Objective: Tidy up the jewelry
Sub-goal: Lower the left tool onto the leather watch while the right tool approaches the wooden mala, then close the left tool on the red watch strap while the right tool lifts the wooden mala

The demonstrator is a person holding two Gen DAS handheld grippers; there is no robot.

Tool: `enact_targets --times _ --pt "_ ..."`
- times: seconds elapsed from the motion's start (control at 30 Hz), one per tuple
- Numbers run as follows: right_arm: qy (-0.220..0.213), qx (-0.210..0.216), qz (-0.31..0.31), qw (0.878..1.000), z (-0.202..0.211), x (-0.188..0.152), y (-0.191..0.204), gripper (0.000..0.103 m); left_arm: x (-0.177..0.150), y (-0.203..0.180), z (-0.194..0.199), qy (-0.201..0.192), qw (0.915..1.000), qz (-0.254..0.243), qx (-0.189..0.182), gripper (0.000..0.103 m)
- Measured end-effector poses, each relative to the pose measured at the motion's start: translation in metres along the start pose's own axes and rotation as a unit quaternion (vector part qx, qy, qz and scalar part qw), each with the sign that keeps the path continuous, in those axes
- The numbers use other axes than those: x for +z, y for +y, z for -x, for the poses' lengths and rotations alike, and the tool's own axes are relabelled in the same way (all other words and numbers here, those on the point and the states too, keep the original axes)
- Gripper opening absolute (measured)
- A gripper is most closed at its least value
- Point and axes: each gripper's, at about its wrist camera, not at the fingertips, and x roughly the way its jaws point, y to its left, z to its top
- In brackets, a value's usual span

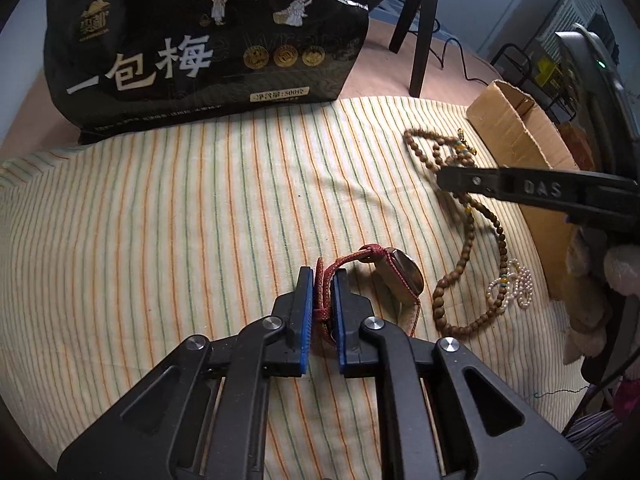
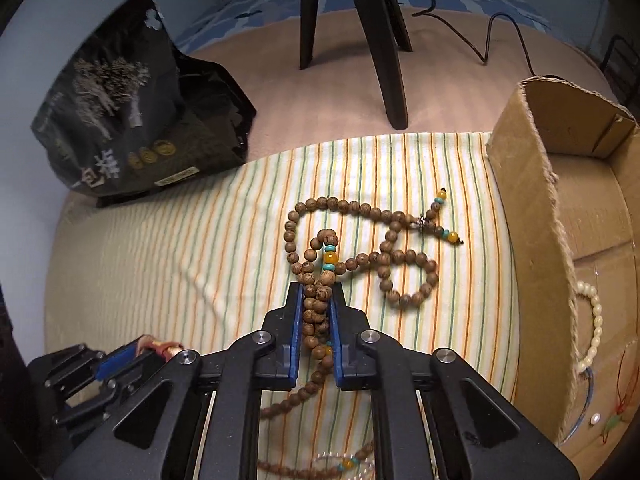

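Observation:
My left gripper [image 1: 323,280] is shut on the red woven strap of a watch [image 1: 404,276] that lies on the striped cloth [image 1: 180,220]. My right gripper [image 2: 318,294] is shut on a long string of brown wooden beads [image 2: 360,236] with yellow and turquoise accents, which sprawls over the cloth ahead. In the left wrist view the beads [image 1: 472,240] lie to the right with the right gripper's finger [image 1: 520,188] across them, and a small pearl bracelet [image 1: 516,284] lies beside them. The left gripper [image 2: 120,360] shows at lower left of the right wrist view.
An open cardboard box [image 2: 560,216] stands at the cloth's right edge, holding a pearl string [image 2: 592,328] and small items. A black snack bag [image 1: 200,48] stands at the back left. Black tripod legs [image 2: 384,40] and a cable stand behind the cloth.

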Motion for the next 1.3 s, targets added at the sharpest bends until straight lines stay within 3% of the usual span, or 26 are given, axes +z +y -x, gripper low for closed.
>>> enact_targets --times 0.43,0.87,1.3 --pt "-0.04 0.055 0.011 0.998 0.068 -0.018 -0.007 0.01 0.001 -0.019 0.042 -0.041 0.9991 -0.005 -0.005 0.008" --pt "-0.108 0.097 0.037 0.989 0.153 -0.031 0.002 0.009 0.005 -0.047 0.081 -0.082 0.9963 -0.006 -0.027 0.008" --pt "-0.174 0.097 0.047 0.979 0.233 -0.034 -0.019 0.009 0.012 -0.106 0.103 -0.109 0.9911 -0.038 -0.066 0.008"
